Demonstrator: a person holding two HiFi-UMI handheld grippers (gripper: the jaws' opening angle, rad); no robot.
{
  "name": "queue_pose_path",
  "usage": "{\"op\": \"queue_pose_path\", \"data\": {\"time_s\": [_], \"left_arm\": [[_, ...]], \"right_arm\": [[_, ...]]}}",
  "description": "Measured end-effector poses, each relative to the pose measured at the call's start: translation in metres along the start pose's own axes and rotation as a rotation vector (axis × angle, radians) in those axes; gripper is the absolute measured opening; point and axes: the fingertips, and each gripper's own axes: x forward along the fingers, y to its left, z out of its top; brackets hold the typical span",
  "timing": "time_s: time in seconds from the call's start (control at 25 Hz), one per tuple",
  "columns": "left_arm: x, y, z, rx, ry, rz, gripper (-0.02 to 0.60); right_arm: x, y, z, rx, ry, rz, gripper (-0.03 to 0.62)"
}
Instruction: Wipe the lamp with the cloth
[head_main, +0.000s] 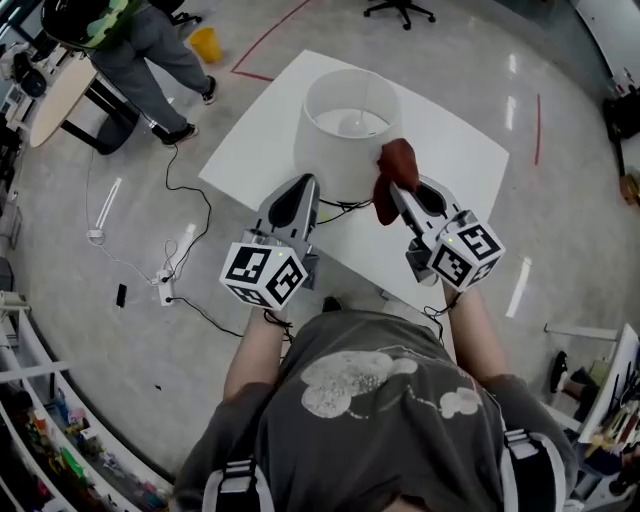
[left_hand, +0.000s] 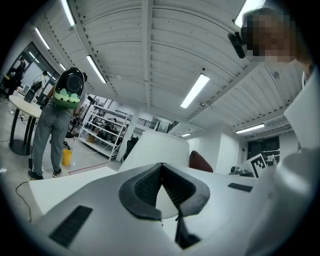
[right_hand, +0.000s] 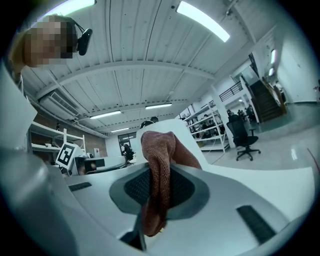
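Note:
A lamp with a white drum shade (head_main: 350, 125) stands on a white table (head_main: 460, 150). A reddish-brown cloth (head_main: 393, 175) hangs against the shade's right side, with my right gripper (head_main: 398, 195) shut on it. In the right gripper view the cloth (right_hand: 157, 165) is pinched between the jaws, and the shade (right_hand: 187, 142) rises just behind it. My left gripper (head_main: 306, 186) sits at the shade's near left side, shut and holding nothing. Its view shows the closed tips (left_hand: 161, 167), with the shade (left_hand: 160, 147) and the cloth (left_hand: 200, 161) beyond.
A person (head_main: 150, 50) stands at the far left beside a round table (head_main: 60, 95) and a yellow bucket (head_main: 206, 43). Cables and a power strip (head_main: 163, 288) lie on the floor left of the table. An office chair (head_main: 400, 10) stands far back.

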Motion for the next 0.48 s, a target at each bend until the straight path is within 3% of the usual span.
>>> {"op": "queue_pose_path", "data": {"time_s": [0.48], "left_arm": [[0.003, 0.002, -0.023, -0.034, 0.074, -0.071, 0.008]], "right_arm": [[-0.015, -0.032, -0.075, 0.101, 0.135, -0.183, 0.058]]}}
